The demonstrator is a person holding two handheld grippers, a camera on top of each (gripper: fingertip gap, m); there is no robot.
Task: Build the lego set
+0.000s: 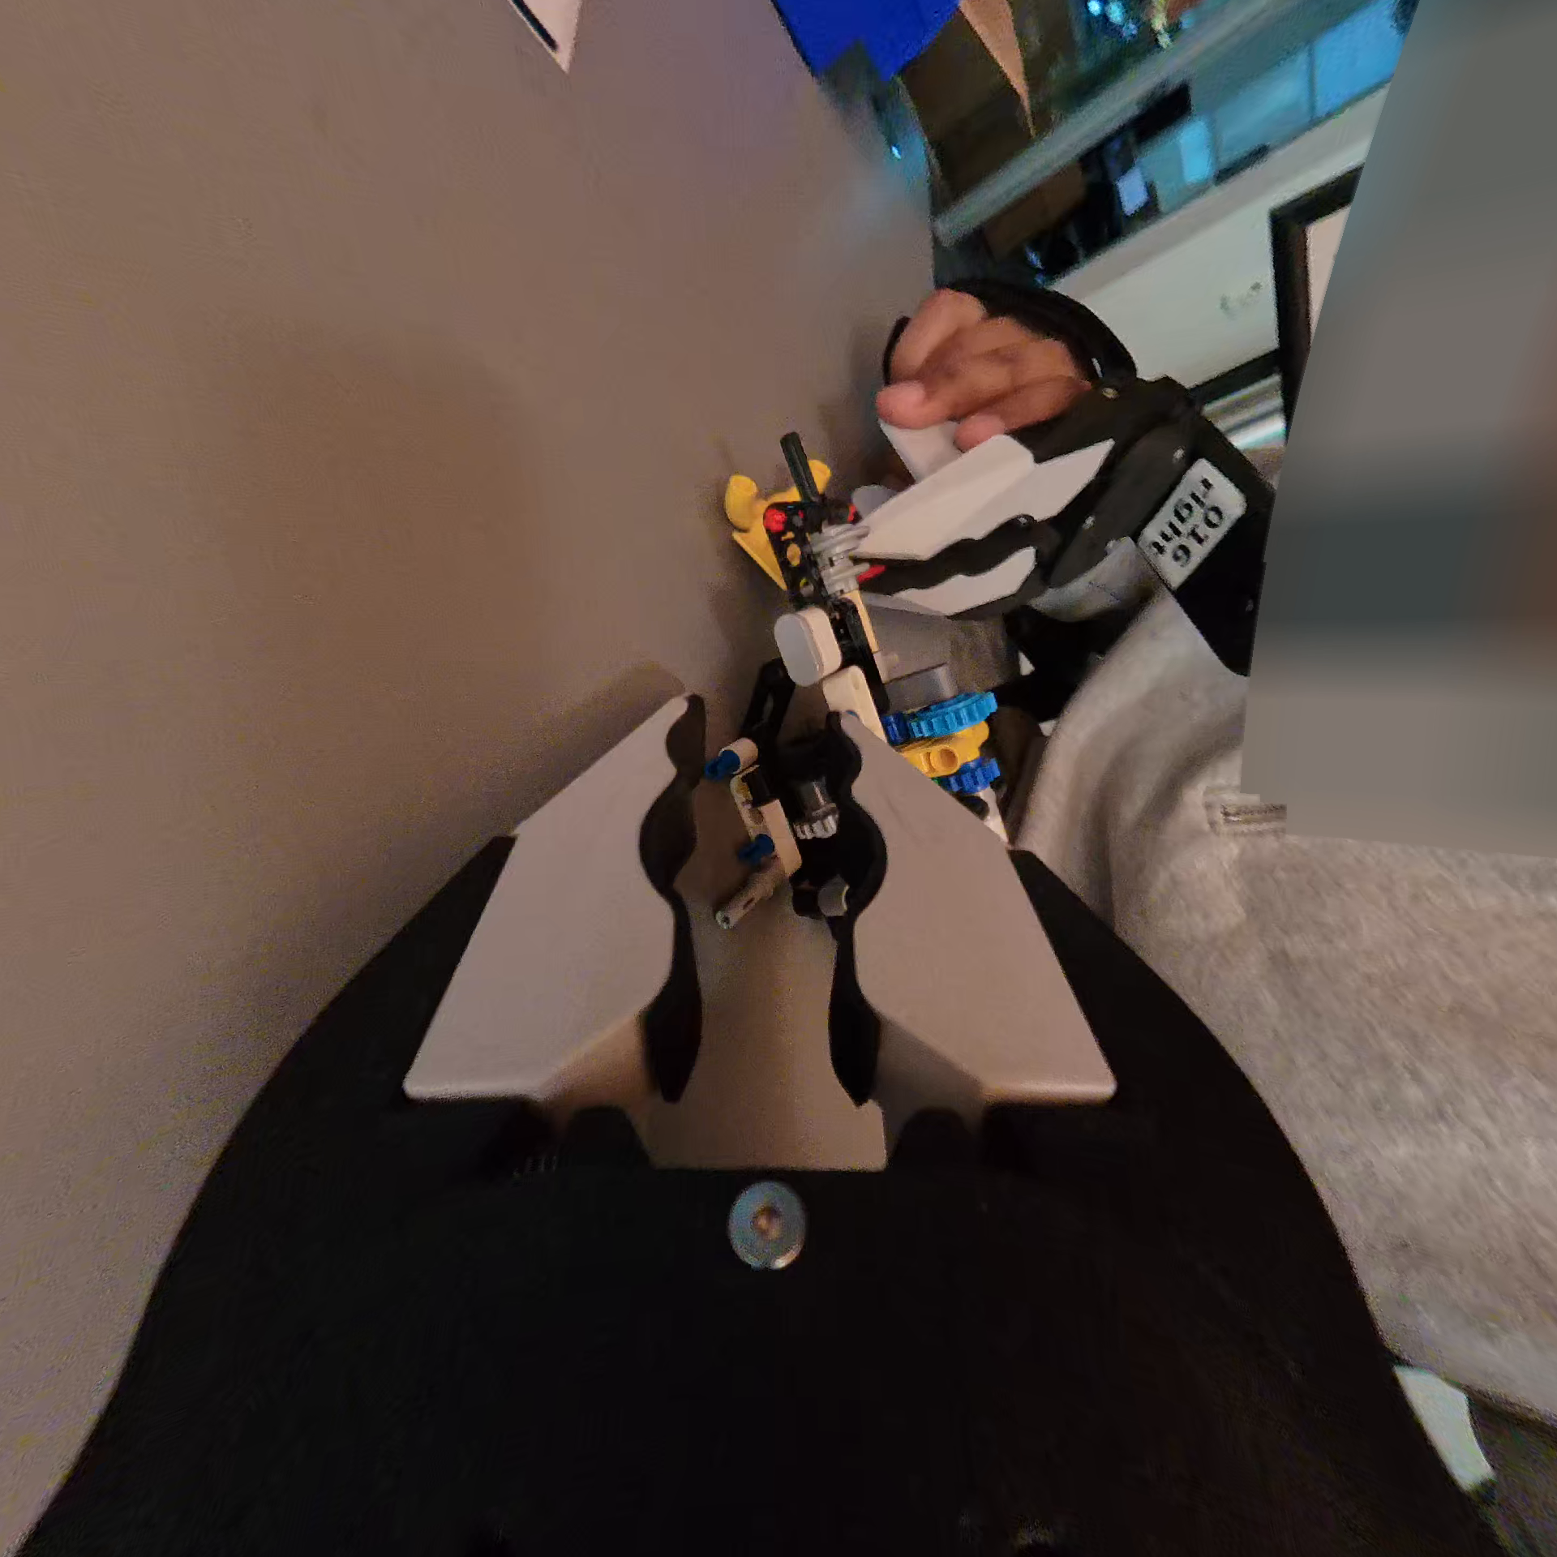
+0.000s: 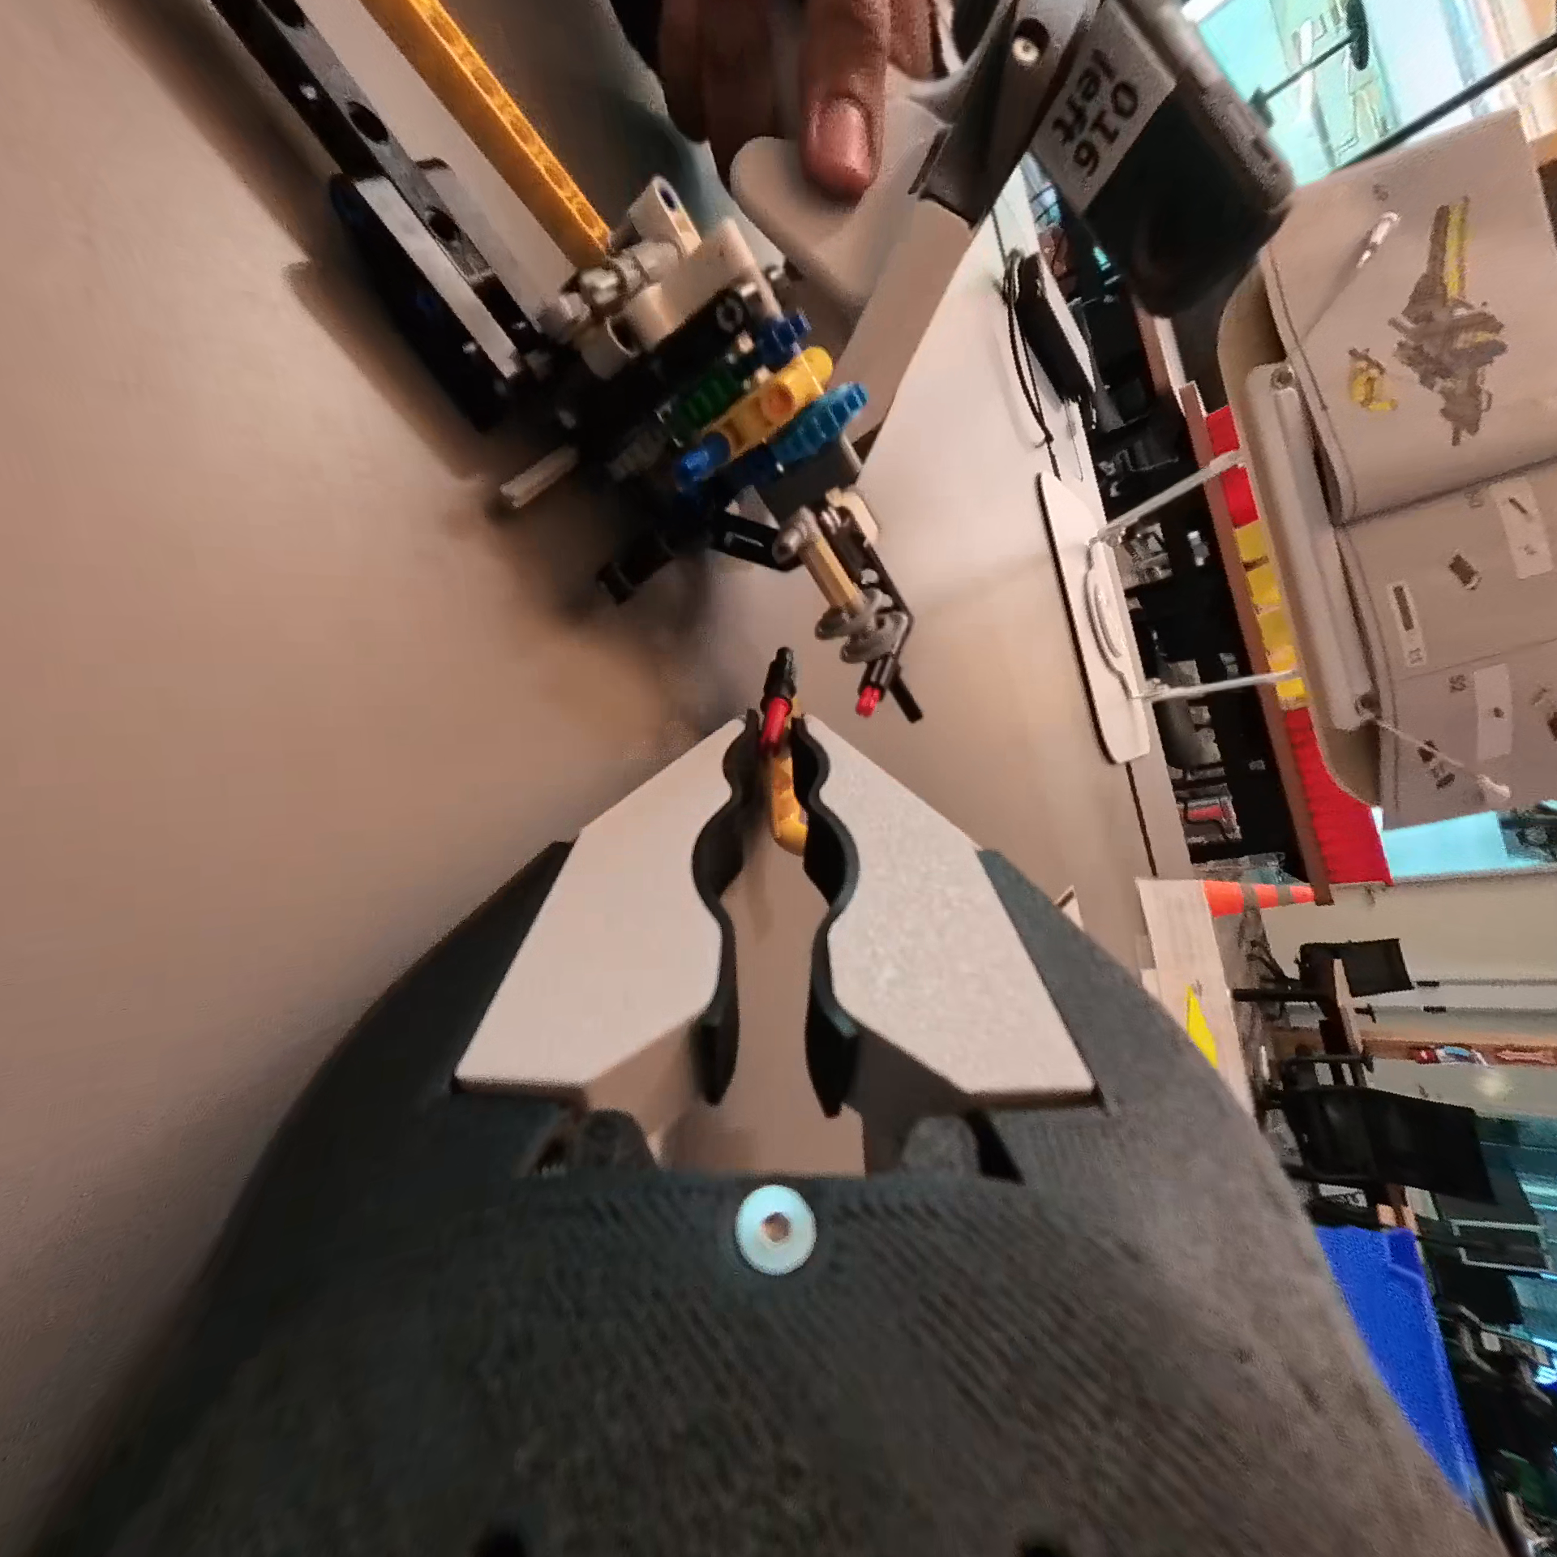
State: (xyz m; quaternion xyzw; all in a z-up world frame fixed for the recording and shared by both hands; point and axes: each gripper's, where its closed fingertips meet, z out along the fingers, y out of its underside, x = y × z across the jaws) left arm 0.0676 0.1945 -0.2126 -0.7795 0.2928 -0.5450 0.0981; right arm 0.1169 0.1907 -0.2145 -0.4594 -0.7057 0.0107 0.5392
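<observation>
While the left claw (image 1: 767, 809) closes around the lower end of the lego model (image 1: 830, 640), its two pale fingers (image 1: 581, 910) pinch the black and white parts there, so it has the model in its grip above the beige tabletop (image 1: 337, 505). In the left wrist view the model stands up from the claw as a narrow stack: a white rounded block in the middle, blue gears (image 1: 948, 724) and a yellow connector on its right side, and a black beam with grey bushes and a yellow piece at the far end. The right claw (image 1: 859, 552) comes in from the right at that far end, its tips against the grey bushes, held by a person's hand (image 1: 977, 371) in a grey sleeve (image 1: 1222, 927).

In the right wrist view the right claw (image 2: 779, 758) is nearly closed on a small yellow piece (image 2: 788, 800) that carries a red and black pin (image 2: 777, 699) at its tip. That pin points toward the near end of the model (image 2: 674, 379), just beside a second red pin (image 2: 872, 691) that sticks out under the grey bushes; whether they touch I cannot tell. The model's blue, yellow and green gears sit further up, and a long yellow beam (image 2: 497, 126) and black frame run away to the upper left. An open instruction booklet (image 2: 1432, 379) stands at the right.
</observation>
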